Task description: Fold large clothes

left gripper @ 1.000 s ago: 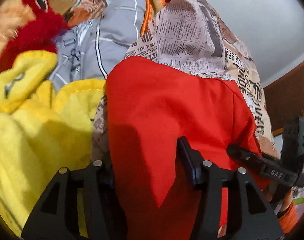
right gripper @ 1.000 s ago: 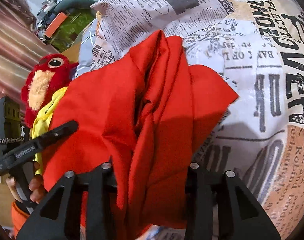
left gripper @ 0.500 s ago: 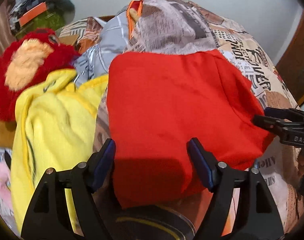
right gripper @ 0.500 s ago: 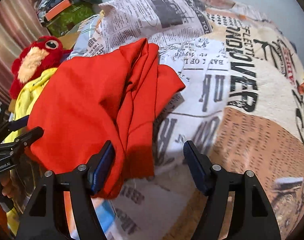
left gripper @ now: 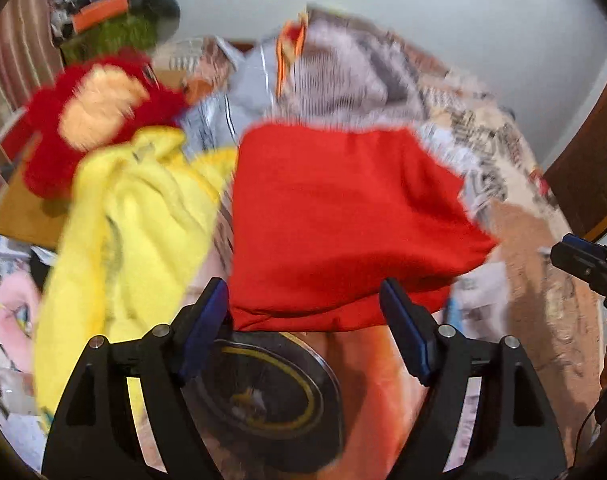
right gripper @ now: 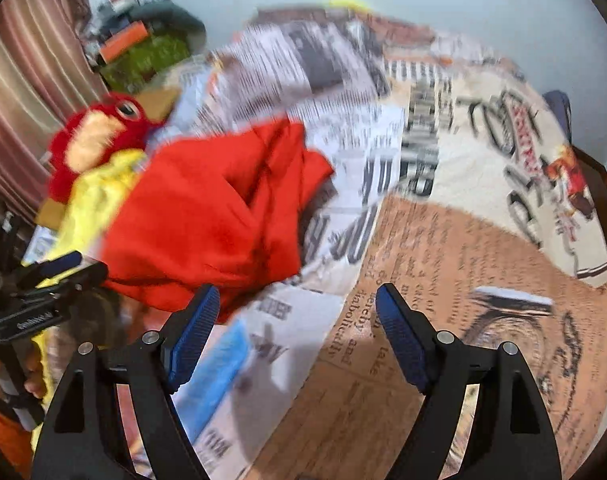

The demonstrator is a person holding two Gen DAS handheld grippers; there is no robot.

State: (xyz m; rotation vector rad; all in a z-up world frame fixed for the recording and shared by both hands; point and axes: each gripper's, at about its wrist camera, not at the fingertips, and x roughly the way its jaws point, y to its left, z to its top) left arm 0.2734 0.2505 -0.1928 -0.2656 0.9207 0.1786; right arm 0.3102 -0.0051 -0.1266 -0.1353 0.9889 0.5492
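Note:
A folded red garment (left gripper: 343,216) lies on the newspaper-print bedspread (left gripper: 543,280); it also shows in the right wrist view (right gripper: 207,220), bunched with folds at its right side. My left gripper (left gripper: 305,312) is open and empty, just short of the garment's near edge. My right gripper (right gripper: 297,316) is open and empty over the bedspread (right gripper: 443,280), to the right of the garment. The right gripper also shows at the right edge of the left wrist view (left gripper: 587,264); the left gripper shows at the left edge of the right wrist view (right gripper: 51,276).
A yellow fleece (left gripper: 123,232) lies left of the red garment, with a red plush toy (left gripper: 91,116) behind it. A grey striped cloth (left gripper: 247,84) and a pile of clutter (left gripper: 115,20) sit at the back. A dark round object (left gripper: 263,396) lies below the left gripper.
Both grippers let go of the red garment, opened and drew back from it. The garment now lies folded on the bedspread.

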